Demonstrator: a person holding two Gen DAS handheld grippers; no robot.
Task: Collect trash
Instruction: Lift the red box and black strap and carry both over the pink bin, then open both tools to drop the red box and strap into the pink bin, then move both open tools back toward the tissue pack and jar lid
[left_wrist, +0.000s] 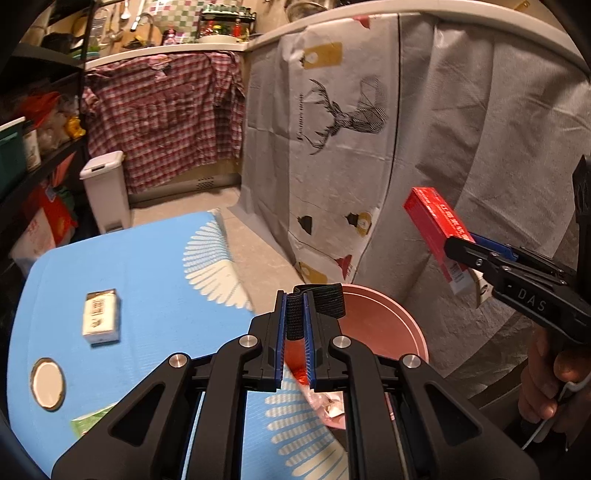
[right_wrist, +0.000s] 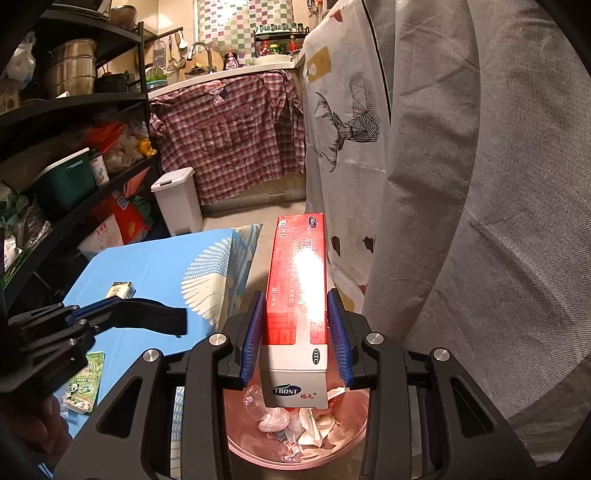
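The red box (right_wrist: 295, 295) reads "FRONT" and "OTC" (white end); right hand-held gripper (left_wrist: 460, 245) reads "DAS".

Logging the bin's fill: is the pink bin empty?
No. The pink bin holds crumpled wrappers, seen below the red box.

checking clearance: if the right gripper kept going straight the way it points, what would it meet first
Probably nothing nearby: beyond the red box held by the right gripper, open floor leads to the plaid cloth, though depth is unclear.
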